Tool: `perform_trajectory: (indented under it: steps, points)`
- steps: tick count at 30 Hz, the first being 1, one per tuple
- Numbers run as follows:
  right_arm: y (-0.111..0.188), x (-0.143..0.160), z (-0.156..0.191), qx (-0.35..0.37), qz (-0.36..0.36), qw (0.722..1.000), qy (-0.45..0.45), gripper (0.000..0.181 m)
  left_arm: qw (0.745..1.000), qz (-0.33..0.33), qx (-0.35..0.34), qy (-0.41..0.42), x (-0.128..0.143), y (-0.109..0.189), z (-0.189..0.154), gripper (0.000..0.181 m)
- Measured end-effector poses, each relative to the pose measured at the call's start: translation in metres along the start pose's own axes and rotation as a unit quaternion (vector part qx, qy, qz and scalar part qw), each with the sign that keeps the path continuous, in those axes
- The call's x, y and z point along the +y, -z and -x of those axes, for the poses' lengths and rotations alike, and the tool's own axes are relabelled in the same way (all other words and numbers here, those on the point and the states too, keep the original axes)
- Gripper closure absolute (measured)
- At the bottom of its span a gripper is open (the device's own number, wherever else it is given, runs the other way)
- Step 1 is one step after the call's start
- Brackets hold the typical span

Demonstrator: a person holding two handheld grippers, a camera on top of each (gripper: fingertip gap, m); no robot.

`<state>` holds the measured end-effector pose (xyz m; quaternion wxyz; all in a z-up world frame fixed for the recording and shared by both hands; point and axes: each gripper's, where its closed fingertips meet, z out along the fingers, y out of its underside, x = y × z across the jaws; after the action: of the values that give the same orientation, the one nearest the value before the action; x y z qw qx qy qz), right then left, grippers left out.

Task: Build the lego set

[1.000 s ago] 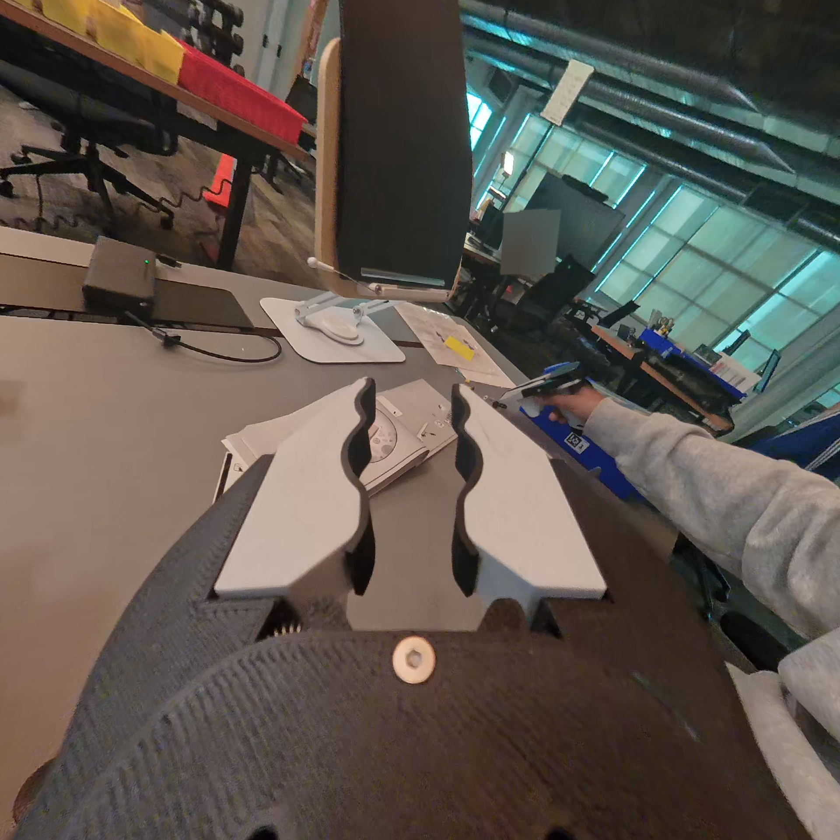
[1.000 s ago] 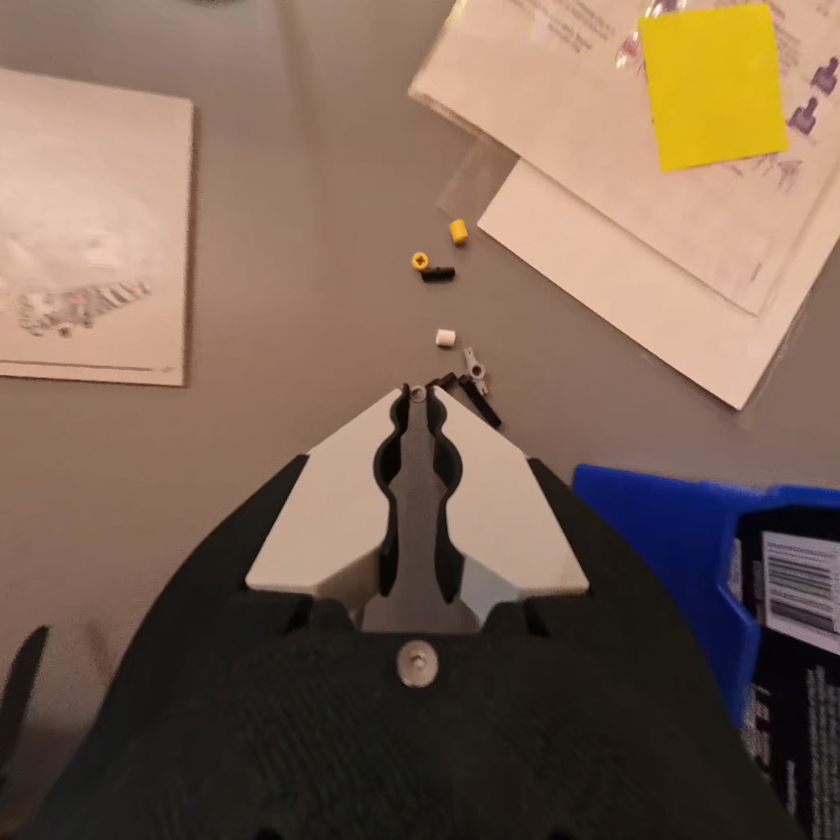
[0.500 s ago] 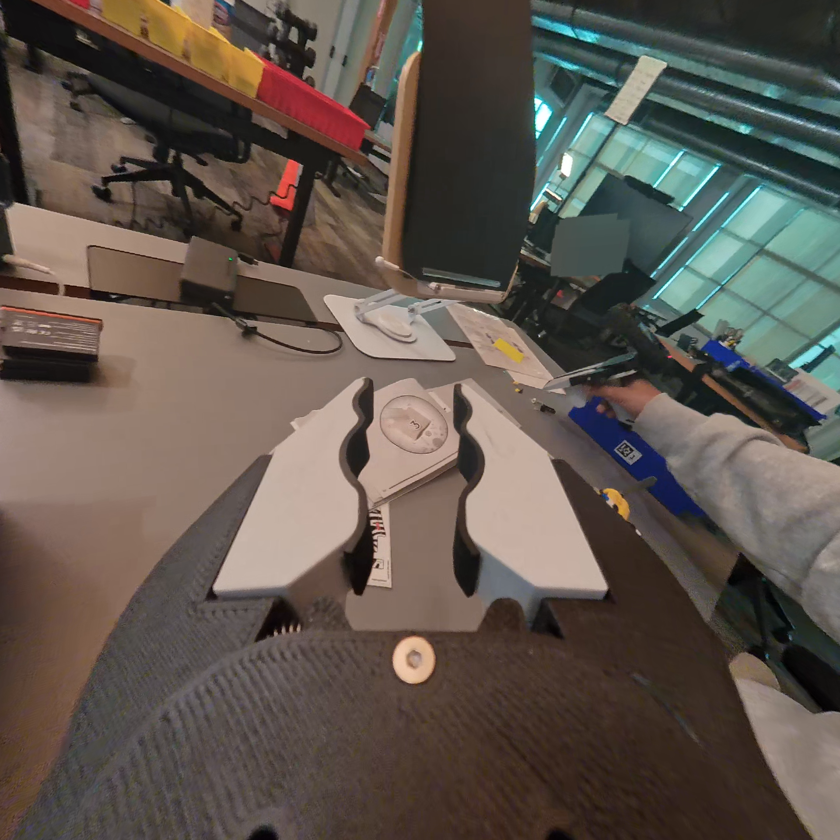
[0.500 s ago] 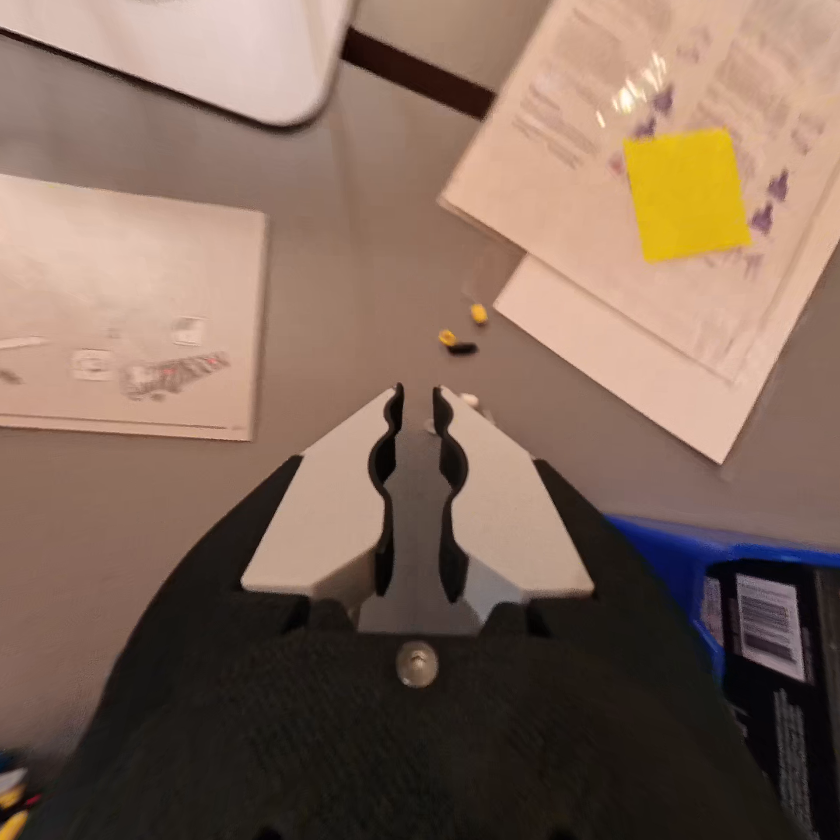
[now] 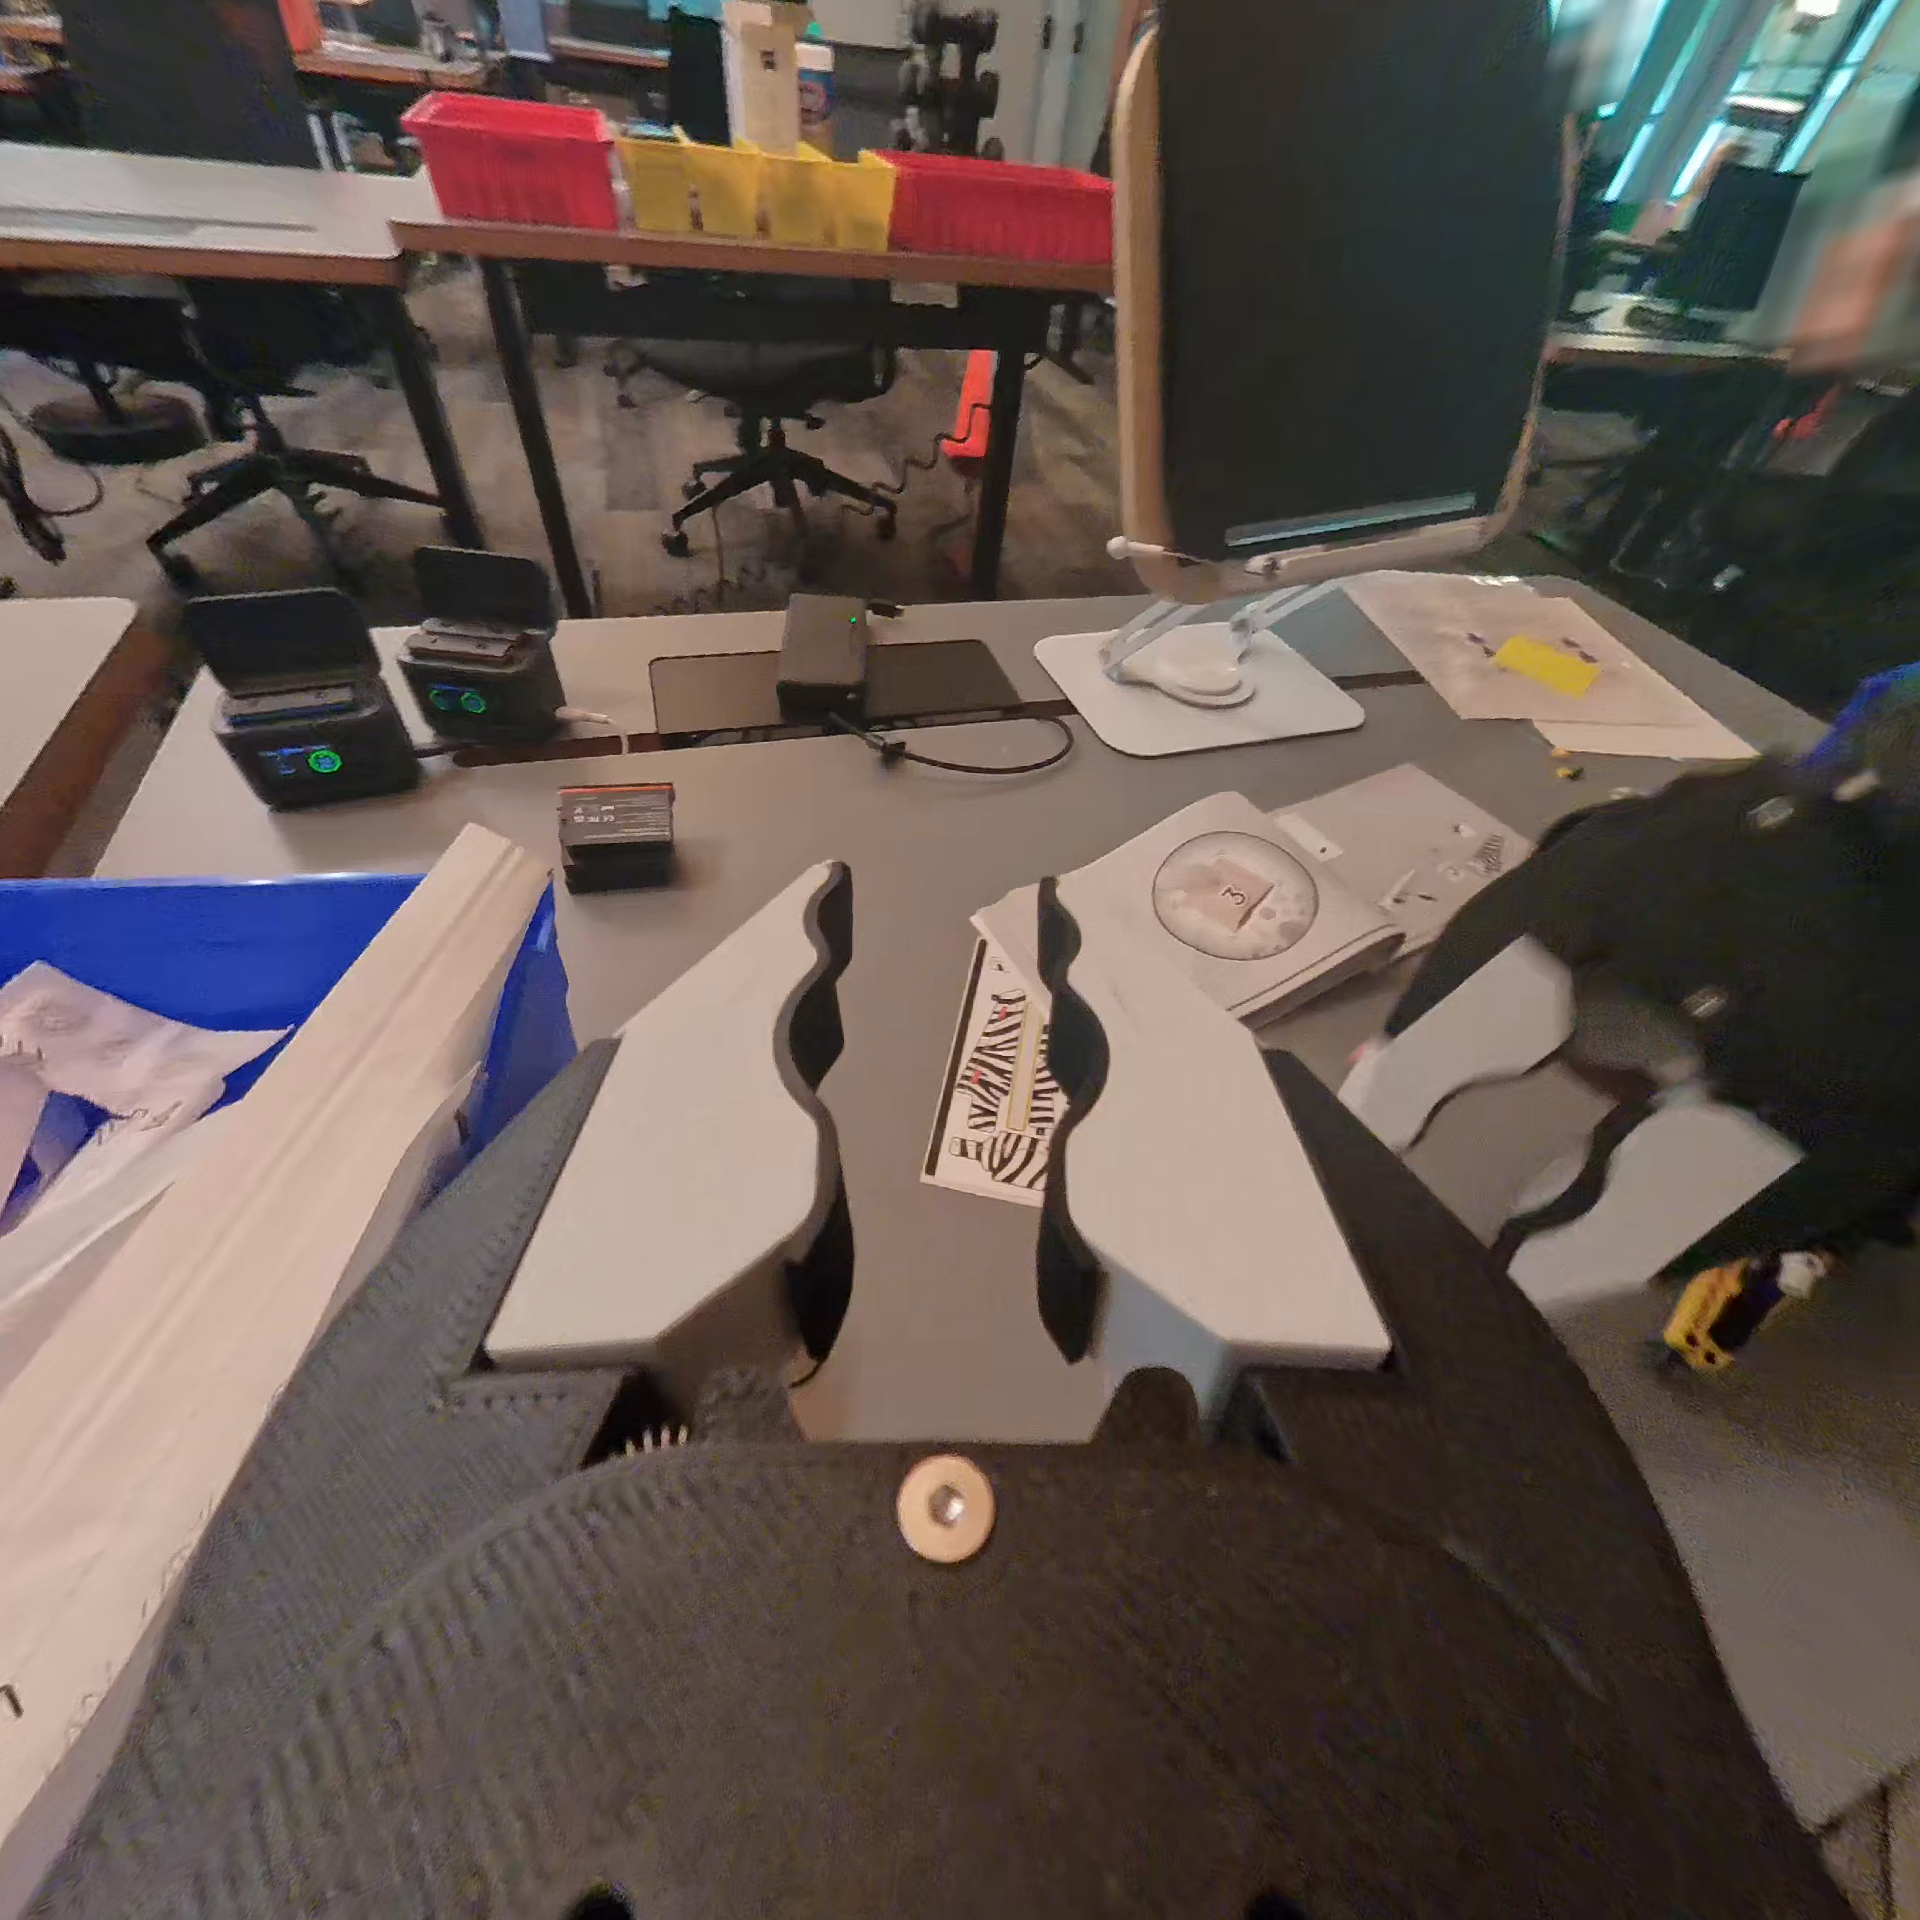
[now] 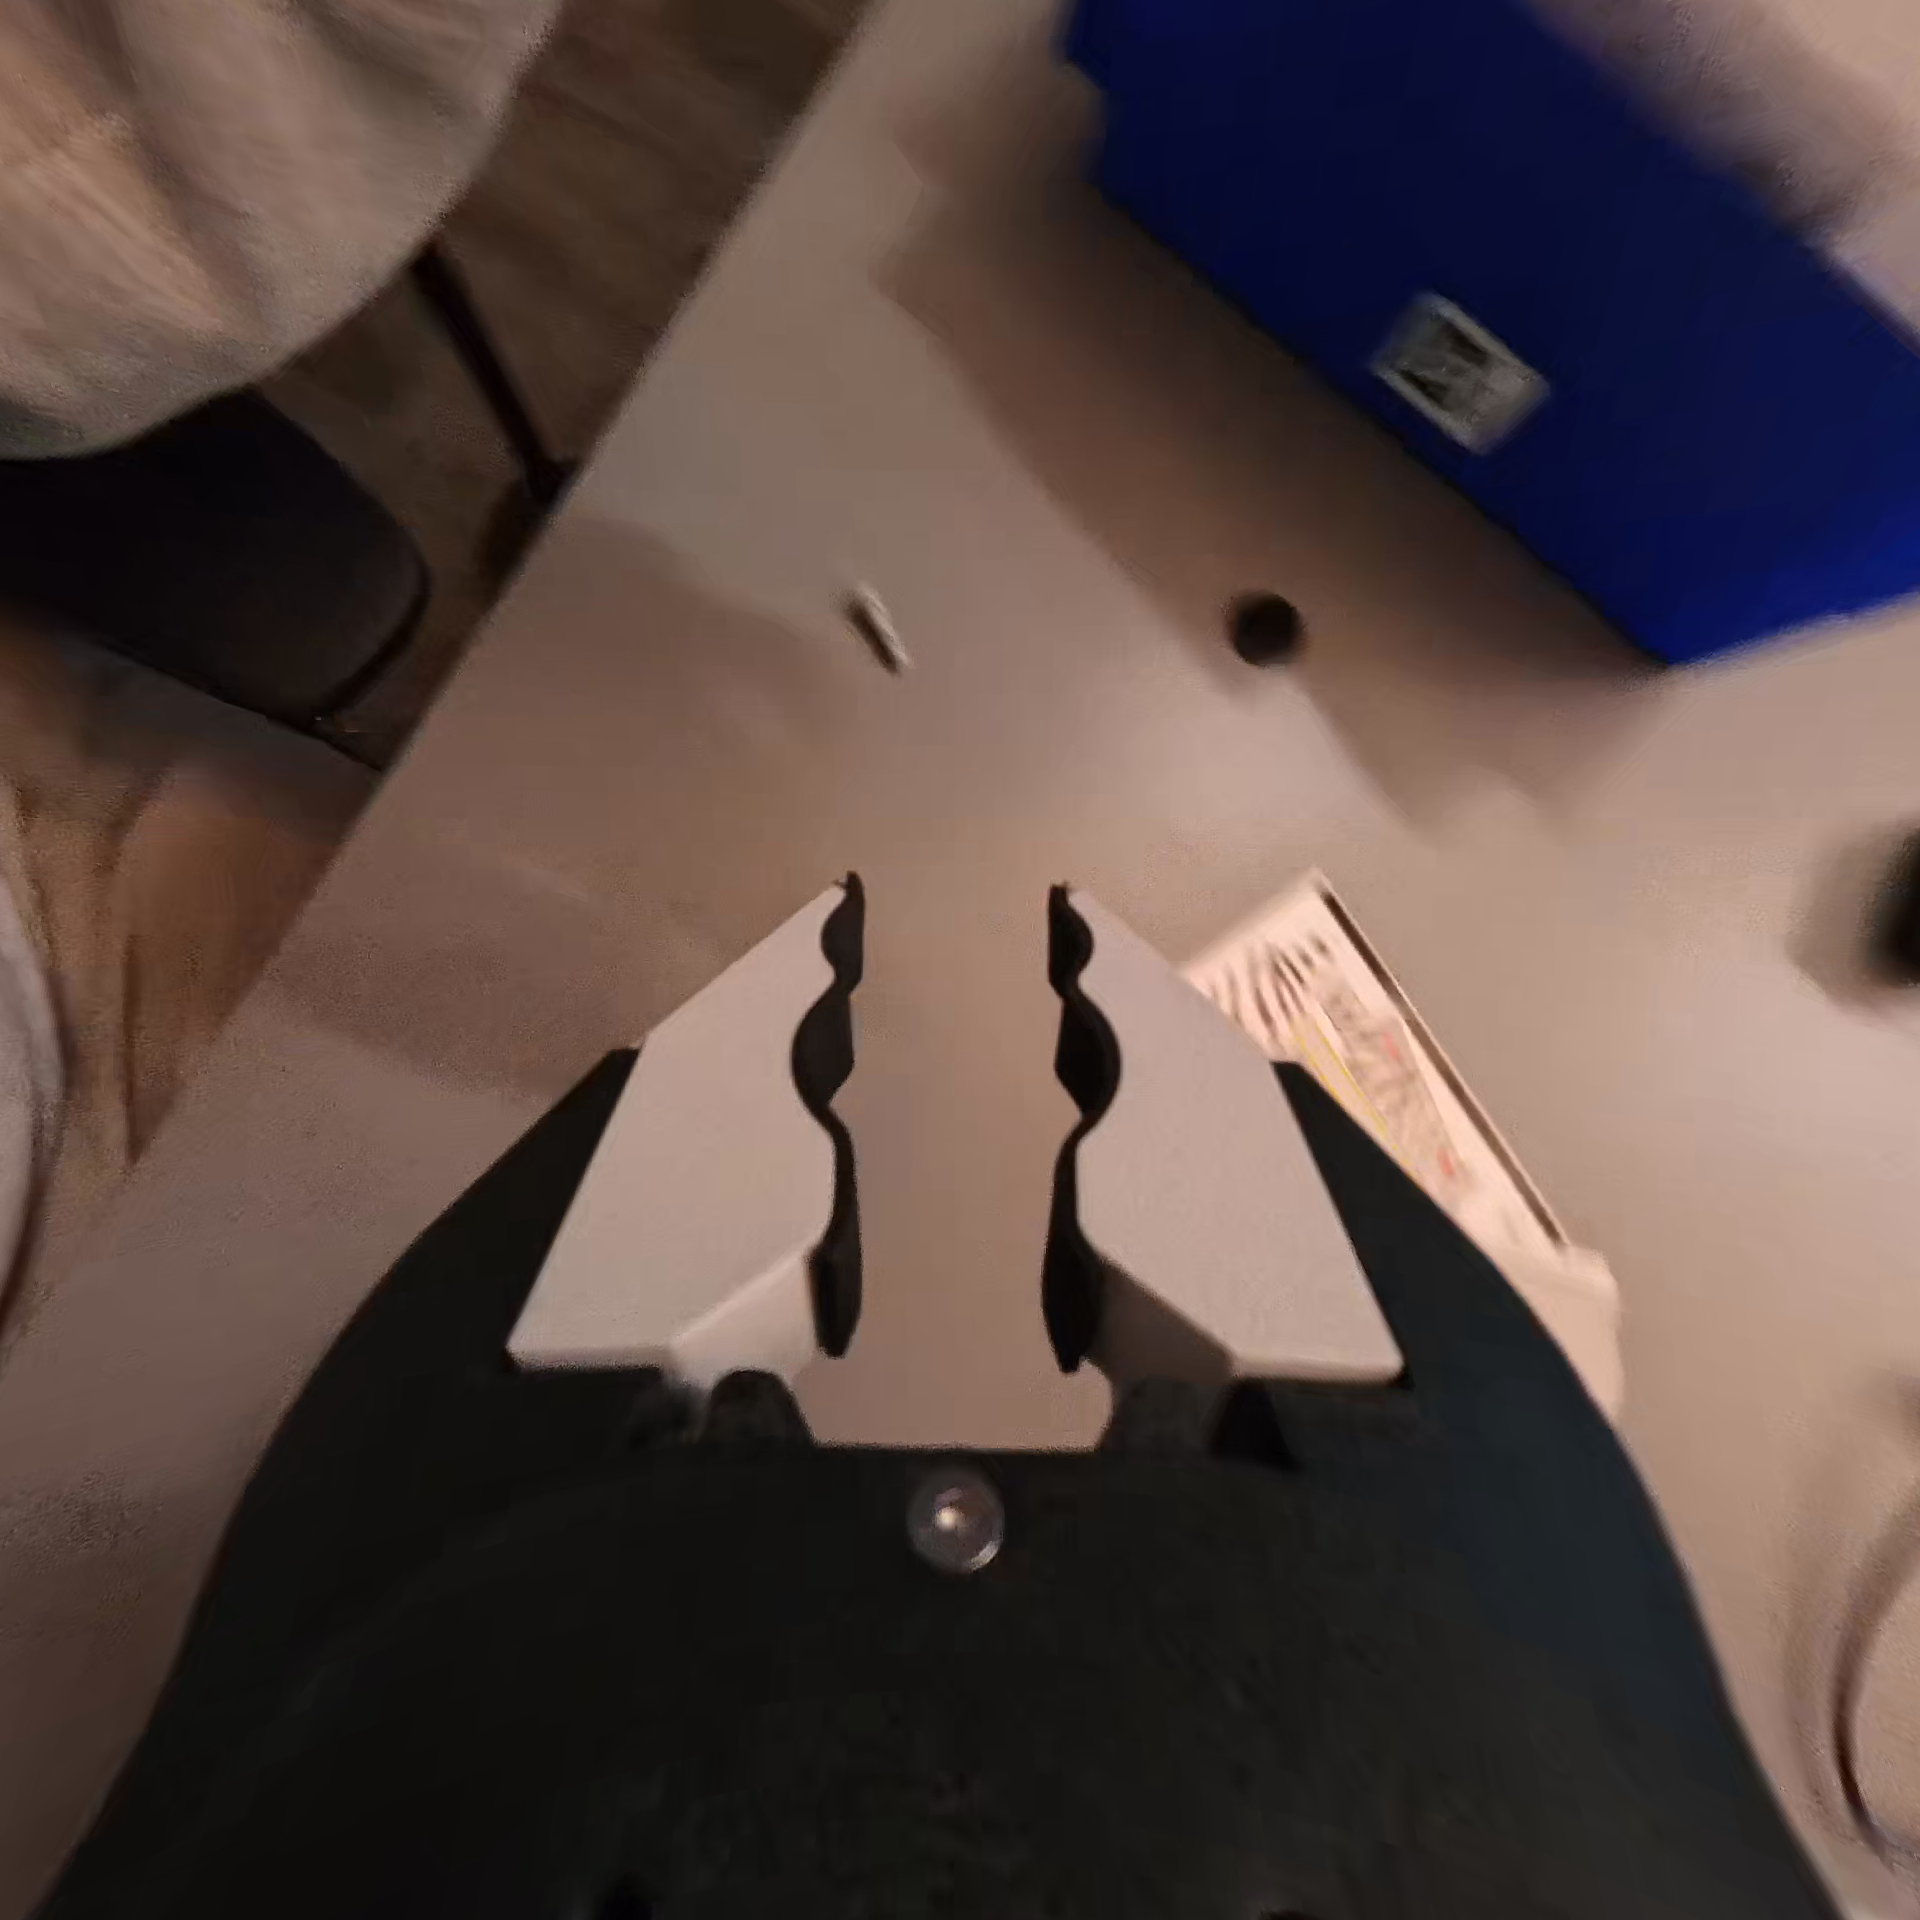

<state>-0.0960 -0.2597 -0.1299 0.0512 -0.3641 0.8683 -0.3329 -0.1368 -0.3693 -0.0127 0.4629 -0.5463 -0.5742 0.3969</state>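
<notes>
I see one big number inside a grey ring on the booklet [image 5: 1236, 914]. Well left of the booklet, a small black box [image 5: 615, 821] has a label with tiny print I cannot read. A blue bin [image 6: 1351, 260] bears a blurry white label [image 6: 1455, 384].

The left wrist view is bright and mostly sharp. Cool light comes from windows [image 5: 1714, 125] far behind the dark screen [image 5: 1351, 260]. Right of the screen, things smear, and the right gripper [image 5: 1455, 1122] is blurry. Straight lines bend near the edges. The right wrist view is dimmer, warm and brownish, and blurred all over. The blue bin [image 6: 1558, 312] is smeared, and soft shadows lie on the table [image 6: 727, 727].
</notes>
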Motion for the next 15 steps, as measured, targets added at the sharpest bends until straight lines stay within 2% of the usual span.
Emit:
perform_trajectory:
  steps: [4, 6, 8, 12, 15]
  points:
    - [-0.070, -0.029, 0.029, -0.094, 0.015, 0.994, 0.047, 0.153, 1.000, -0.014, 0.015, 0.015, -0.002, 0.011, 0.004, 0.146]
    - [-0.097, -0.027, 0.042, -0.127, 0.032, 0.988, 0.077, 0.154, 0.999, -0.025, 0.011, 0.036, -0.004, 0.013, 0.012, 0.145]
    - [-0.115, -0.023, 0.042, -0.126, 0.045, 0.985, 0.109, 0.154, 0.997, -0.043, 0.014, 0.060, -0.009, 0.013, 0.015, 0.145]
    - [-0.123, -0.037, 0.033, -0.117, 0.020, 0.987, 0.112, 0.163, 0.996, -0.045, 0.040, 0.063, -0.010, 0.010, 0.006, 0.143]
    - [-0.124, -0.038, 0.027, -0.120, 0.022, 0.987, 0.109, 0.163, 0.998, -0.028, 0.022, 0.042, -0.004, 0.005, 0.009, 0.143]
